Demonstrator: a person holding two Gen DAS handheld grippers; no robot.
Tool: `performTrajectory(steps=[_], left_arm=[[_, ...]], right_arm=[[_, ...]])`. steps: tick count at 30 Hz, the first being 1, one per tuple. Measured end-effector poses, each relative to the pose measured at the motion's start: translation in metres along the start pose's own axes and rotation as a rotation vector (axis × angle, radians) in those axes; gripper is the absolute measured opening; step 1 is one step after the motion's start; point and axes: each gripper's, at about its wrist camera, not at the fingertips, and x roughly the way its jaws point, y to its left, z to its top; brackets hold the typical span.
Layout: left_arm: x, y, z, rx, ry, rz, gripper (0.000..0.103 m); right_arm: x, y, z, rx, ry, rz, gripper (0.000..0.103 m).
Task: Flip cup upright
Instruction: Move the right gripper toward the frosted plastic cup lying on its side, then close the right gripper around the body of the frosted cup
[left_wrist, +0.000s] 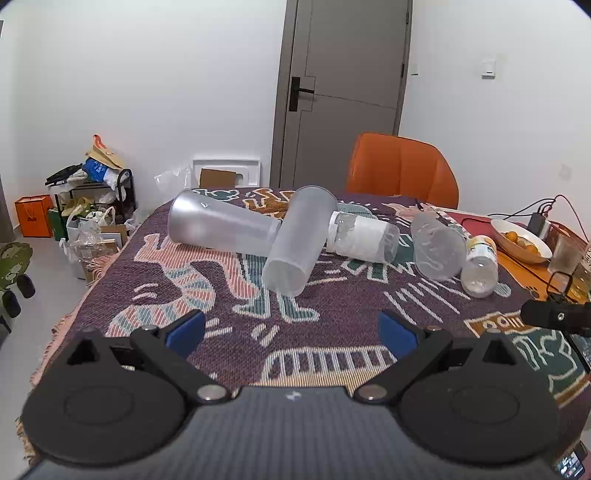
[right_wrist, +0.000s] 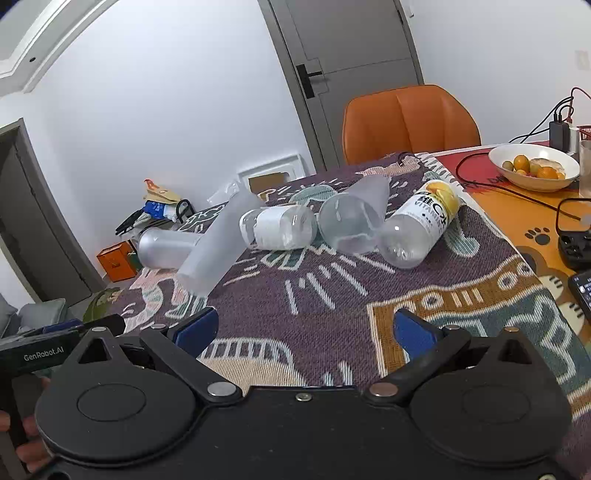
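Two hand-held grippers hover low over the near edge of a table covered by a patterned woven cloth (left_wrist: 332, 317). The left gripper (left_wrist: 291, 332) has its blue-padded fingers spread wide apart, grasping nothing. The right gripper (right_wrist: 304, 332) is likewise released, its fingers wide and empty.

Farther across the cloth, three frosted plastic cups lie tipped over. The middle cup (left_wrist: 299, 242) lies with its base pointing toward the near side, its far end propped over the others. Touching it on the left is a larger cup (left_wrist: 221, 223) on its side. To its right lies a clear bottle with a white label (left_wrist: 364, 236), then a third cup (left_wrist: 437, 247), then a yellow-capped vitamin bottle (right_wrist: 421, 225). At the far right stands a white bowl of fruit (right_wrist: 533, 166). An orange chair (left_wrist: 402, 170) stands behind the table.
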Motion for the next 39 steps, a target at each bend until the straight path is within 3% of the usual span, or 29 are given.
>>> performTrajectory(steps=[16,25,39], left_arm=[[0.053,-0.006,0.039,-0.005,0.004,0.055,0.099],[0.081,-0.001,0.058,-0.026,0.021,0.076,0.099],[0.118,0.032,0.07,-0.098,0.058,0.111,0.099]], right_arm=[[0.054,-0.022,0.066,-0.005,0.032,-0.012,0.102],[0.107,-0.03,0.108,0.023,0.126,-0.014,0.099],[0.199,-0.035,0.15,0.046,0.321,-0.114,0.096]])
